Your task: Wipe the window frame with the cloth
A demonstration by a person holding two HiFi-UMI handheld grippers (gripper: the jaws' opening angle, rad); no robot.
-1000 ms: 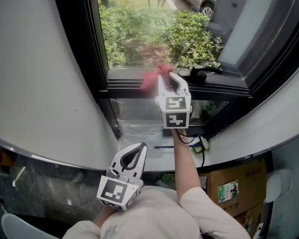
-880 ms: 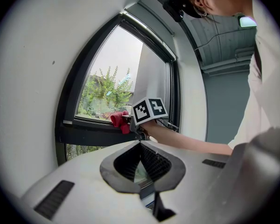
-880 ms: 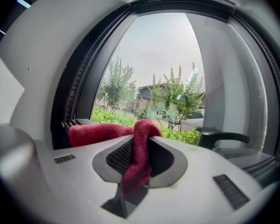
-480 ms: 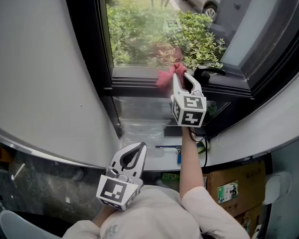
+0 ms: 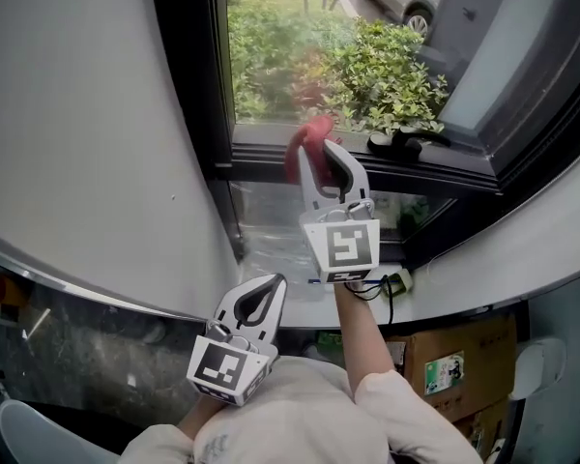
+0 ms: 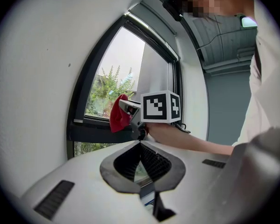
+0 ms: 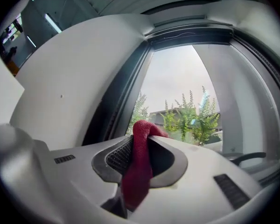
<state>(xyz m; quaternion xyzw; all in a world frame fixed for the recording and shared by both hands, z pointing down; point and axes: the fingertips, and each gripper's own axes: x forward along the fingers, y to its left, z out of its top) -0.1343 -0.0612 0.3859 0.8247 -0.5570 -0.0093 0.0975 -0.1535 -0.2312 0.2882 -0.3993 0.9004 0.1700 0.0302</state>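
right gripper (image 5: 321, 158): clamped on red cloth (image 5: 303, 141), at window frame (image 5: 256, 165); press cloth flat, stroke along rail. left gripper (image 5: 259, 296): closed, empty.

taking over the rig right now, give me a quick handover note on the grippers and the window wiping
Right hand-held gripper: shut on the red cloth, raised at the bottom rail of the window frame, near its left corner.
Left hand-held gripper: shut, empty, held low by the torso.
Done: cloth gripped and at the frame; how much is wiped doesn't show.
Left: probably run the cloth along the bottom rail toward the window handle, then the uprights.
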